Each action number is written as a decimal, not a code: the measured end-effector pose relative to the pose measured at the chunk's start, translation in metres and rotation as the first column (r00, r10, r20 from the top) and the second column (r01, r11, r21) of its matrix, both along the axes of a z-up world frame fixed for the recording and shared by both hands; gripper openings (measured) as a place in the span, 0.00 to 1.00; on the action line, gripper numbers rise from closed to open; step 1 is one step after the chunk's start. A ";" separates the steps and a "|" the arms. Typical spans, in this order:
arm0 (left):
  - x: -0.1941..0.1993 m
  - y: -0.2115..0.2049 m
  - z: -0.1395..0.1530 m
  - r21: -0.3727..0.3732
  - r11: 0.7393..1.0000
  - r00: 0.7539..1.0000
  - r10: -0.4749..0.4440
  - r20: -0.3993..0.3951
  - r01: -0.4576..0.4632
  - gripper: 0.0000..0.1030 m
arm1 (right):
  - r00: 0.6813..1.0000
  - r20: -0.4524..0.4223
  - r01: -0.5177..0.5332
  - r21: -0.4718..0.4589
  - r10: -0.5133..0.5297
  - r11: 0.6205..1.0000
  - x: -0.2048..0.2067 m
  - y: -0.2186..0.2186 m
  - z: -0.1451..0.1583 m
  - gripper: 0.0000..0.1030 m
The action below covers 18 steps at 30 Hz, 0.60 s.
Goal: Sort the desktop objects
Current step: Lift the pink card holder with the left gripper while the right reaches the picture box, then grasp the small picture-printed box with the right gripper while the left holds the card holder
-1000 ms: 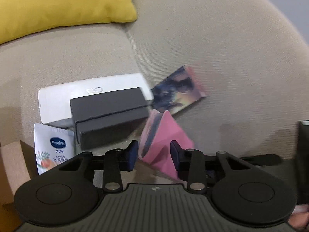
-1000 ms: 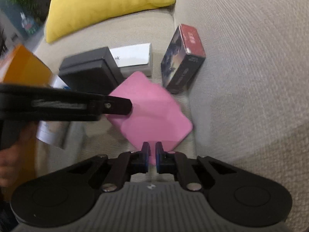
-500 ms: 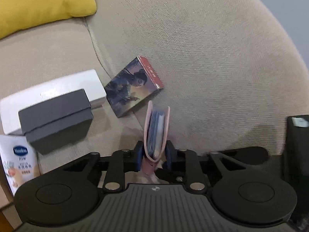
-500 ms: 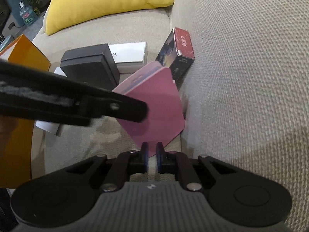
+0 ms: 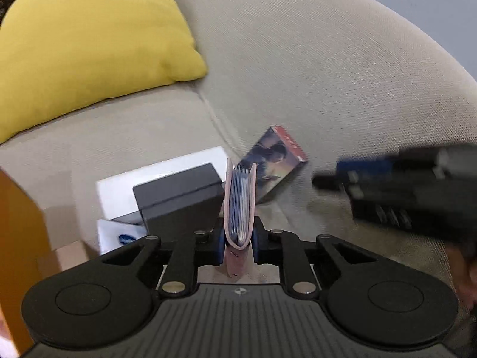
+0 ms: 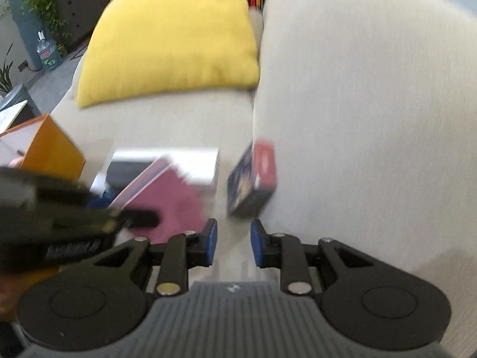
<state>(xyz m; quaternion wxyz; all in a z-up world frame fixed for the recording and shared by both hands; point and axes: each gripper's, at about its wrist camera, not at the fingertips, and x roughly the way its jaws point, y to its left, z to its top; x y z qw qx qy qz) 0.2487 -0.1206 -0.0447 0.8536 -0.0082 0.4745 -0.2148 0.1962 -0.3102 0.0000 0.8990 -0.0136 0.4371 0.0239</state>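
Note:
My left gripper (image 5: pixel 237 243) is shut on a pink card holder (image 5: pixel 240 205), held upright on its edge above the beige sofa seat; it also shows in the right wrist view (image 6: pixel 170 203). My right gripper (image 6: pixel 233 243) is open and empty, blurred, to the right of the holder. Its body shows at the right of the left wrist view (image 5: pixel 411 191). A black box (image 5: pixel 179 200) lies on a white box (image 5: pixel 161 176). A picture box with a red end (image 5: pixel 274 161) leans near the sofa back.
A yellow cushion (image 5: pixel 86 47) lies at the back left. An orange box (image 5: pixel 18 232) stands at the left edge. A white Vaseline sachet (image 5: pixel 119 237) lies in front of the black box. The sofa backrest (image 5: pixel 342 68) rises on the right.
My right gripper has let go of the pink card holder, opened and pulled back to the right. My left gripper keeps the holder and has lifted back a little.

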 end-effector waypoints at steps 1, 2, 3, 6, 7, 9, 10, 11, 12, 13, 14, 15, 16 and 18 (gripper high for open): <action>0.000 0.001 0.000 -0.003 1.000 1.000 0.010 -0.004 -0.010 0.18 | 1.000 0.008 -0.002 -0.044 0.003 0.999 0.018 0.002 -0.002 0.34; 0.003 -0.003 -0.006 -0.003 1.000 1.000 0.018 -0.003 -0.018 0.18 | 1.000 0.009 -0.003 -0.084 0.003 0.996 0.026 0.006 -0.004 0.34; 0.003 -0.001 -0.007 -0.001 1.000 1.000 0.026 0.003 -0.026 0.18 | 1.000 0.004 -0.004 -0.121 0.005 0.993 0.035 0.011 -0.007 0.34; 0.006 0.004 -0.011 0.007 0.999 0.999 0.052 0.010 -0.052 0.19 | 1.000 -0.021 -0.024 -0.208 0.020 0.978 0.051 0.023 -0.019 0.34; 0.006 0.007 -0.011 0.010 0.998 0.998 0.060 0.012 -0.060 0.19 | 0.999 -0.030 -0.025 -0.254 0.018 0.967 0.056 0.025 -0.027 0.33; 0.006 0.013 -0.012 0.014 0.997 0.997 0.077 0.013 -0.077 0.18 | 0.999 -0.047 -0.025 -0.311 0.011 0.950 0.064 0.030 -0.038 0.30; 0.008 0.016 -0.013 0.008 0.997 0.997 0.082 0.009 -0.082 0.19 | 0.998 -0.055 -0.021 -0.321 0.003 0.947 0.055 0.030 -0.035 0.30; 0.008 0.019 -0.013 -0.001 0.996 0.996 0.084 0.004 -0.084 0.19 | 0.998 -0.062 -0.008 -0.330 -0.013 0.944 0.059 0.032 -0.037 0.30; 0.009 0.021 -0.014 -0.009 0.996 0.996 0.086 0.000 -0.086 0.19 | 0.997 -0.068 -0.001 -0.335 -0.023 0.942 0.063 0.035 -0.037 0.30; 0.010 0.021 -0.015 -0.013 0.996 0.996 0.086 -0.001 -0.086 0.19 | 0.997 -0.075 0.005 -0.341 -0.032 0.940 0.066 0.036 -0.040 0.30; 0.010 0.022 -0.015 -0.015 0.996 0.996 0.085 -0.002 -0.085 0.19 | 0.996 -0.084 0.006 -0.352 -0.037 0.936 0.069 0.038 -0.044 0.30; 0.010 0.022 -0.015 -0.016 0.996 0.996 0.085 -0.002 -0.085 0.19 | 0.995 -0.090 0.007 -0.365 -0.043 0.931 0.073 0.040 -0.047 0.31; 0.010 0.023 -0.014 -0.017 0.996 0.996 0.085 -0.002 -0.085 0.19 | 0.994 -0.098 0.007 -0.375 -0.047 0.927 0.075 0.043 -0.048 0.32; 0.009 0.023 -0.014 -0.020 0.996 0.996 0.087 -0.004 -0.087 0.19 | 0.992 -0.113 0.011 -0.376 -0.057 0.927 0.080 0.043 -0.050 0.33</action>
